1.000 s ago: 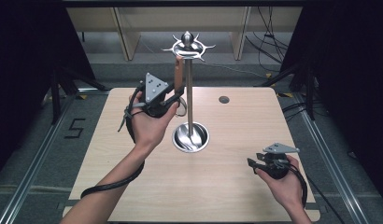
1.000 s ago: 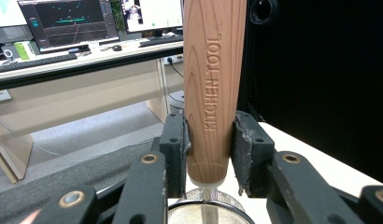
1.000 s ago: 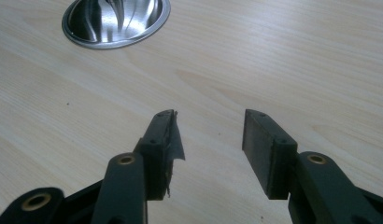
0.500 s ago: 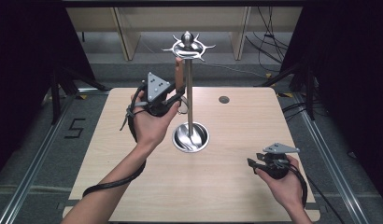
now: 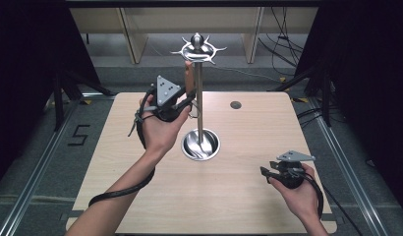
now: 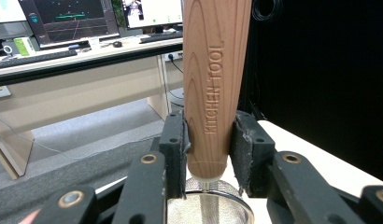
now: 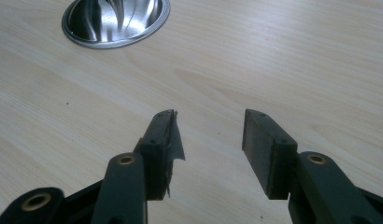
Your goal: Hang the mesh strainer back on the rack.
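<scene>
Strainer (image 6: 216, 93) handle clamped in left claw (image 6: 209, 156) beside stand (image 5: 199, 105)

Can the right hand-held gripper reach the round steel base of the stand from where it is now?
Probably yes: the right hand-held gripper is open, and bare light wooden table lies between it and the round steel base.

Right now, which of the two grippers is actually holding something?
The left gripper, raised beside the metal stand, clamps a wooden handle; the right gripper hangs open over the table.

Left gripper (image 5: 186, 101) raised above the table, jaws clamped on a wooden handle (image 6: 213, 84); right gripper (image 7: 208, 140) low, jaws apart, nothing between them
</scene>
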`<state>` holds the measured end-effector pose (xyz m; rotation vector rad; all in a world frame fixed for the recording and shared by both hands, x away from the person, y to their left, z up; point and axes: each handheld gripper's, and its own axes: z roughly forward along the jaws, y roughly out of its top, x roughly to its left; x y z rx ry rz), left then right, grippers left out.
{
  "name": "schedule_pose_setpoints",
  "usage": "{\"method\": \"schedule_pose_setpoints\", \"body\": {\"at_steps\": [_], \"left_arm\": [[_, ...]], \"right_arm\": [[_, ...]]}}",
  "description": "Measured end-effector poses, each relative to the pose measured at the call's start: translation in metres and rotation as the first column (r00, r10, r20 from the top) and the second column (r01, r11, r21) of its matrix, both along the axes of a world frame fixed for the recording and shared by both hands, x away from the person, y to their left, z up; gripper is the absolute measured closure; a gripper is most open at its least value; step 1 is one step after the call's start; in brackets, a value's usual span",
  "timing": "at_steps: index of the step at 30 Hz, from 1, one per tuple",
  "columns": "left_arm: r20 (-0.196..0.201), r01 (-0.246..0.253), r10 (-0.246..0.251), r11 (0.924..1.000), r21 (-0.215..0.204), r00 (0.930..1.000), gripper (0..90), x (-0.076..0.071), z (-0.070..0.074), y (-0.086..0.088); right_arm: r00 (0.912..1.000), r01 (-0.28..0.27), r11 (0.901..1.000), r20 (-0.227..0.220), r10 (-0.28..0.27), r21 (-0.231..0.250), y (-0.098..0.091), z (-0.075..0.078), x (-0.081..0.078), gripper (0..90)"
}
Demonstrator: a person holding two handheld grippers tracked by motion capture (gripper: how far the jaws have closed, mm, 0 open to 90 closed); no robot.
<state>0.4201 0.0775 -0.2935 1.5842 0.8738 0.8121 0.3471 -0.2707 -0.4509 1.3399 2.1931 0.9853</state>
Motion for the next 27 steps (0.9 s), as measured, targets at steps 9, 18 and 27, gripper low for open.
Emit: {"method": "schedule_pose_setpoints", "body": {"at_steps": [9,18,27], "left_arm": [[-0.003,0.006,-0.006,1.0,0.002,1.0,66.0,0.0003,0.0001,-0.0003],[-0.014,0.022,-0.022,0.9997,-0.01,0.9997,63.1,-0.0009,0.0029,0.0027],[-0.041,0.056,-0.057,0.9983,-0.015,0.9975,53.0,-0.0056,0.0076,0.0086]], "right_arm": [[1.0,0.0,1.0,0.001,0.0,-0.002,0.0,0.0,0.0,54.7],[1.0,0.003,1.0,-0.007,-0.003,0.0,0.0003,0.0003,-0.0004,54.7],[1.0,0.002,1.0,-0.005,-0.002,0.001,0.0005,-0.0004,-0.0002,54.7]]}}
